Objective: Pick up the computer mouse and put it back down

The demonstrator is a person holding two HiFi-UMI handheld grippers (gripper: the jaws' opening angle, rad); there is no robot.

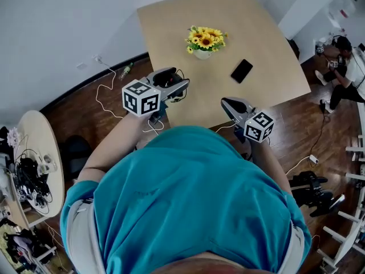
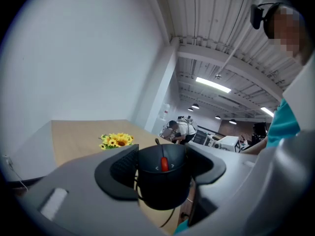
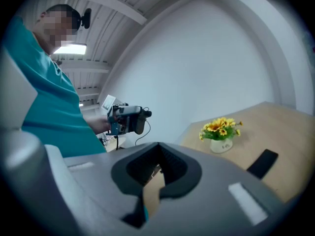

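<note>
**Item:** computer mouse [image 2: 162,181], black, corded.
**Loc:** clamped btw jaws of left gripper [image 1: 178,85], held in air over near edge of table [image 1: 171,27].
**Right gripper** [image 3: 160,154]: jaws together, empty, alongside.
**Beyond:** phone [image 1: 242,71], then flower pot [image 1: 204,43].
**Risks:**
- Rounded shell may slip if squeeze eases.
- Hanging cord [image 2: 168,221] cd snag table edge.
- Set-down too far in cd knock phone.

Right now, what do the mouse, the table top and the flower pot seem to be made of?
Mouse: black plastic, smooth matte shell, red wheel.
Table top: pale wood or wood-look laminate, even matte surface.
Pot: white, smooth, perhaps ceramic or plastic; too small to tell.
</note>
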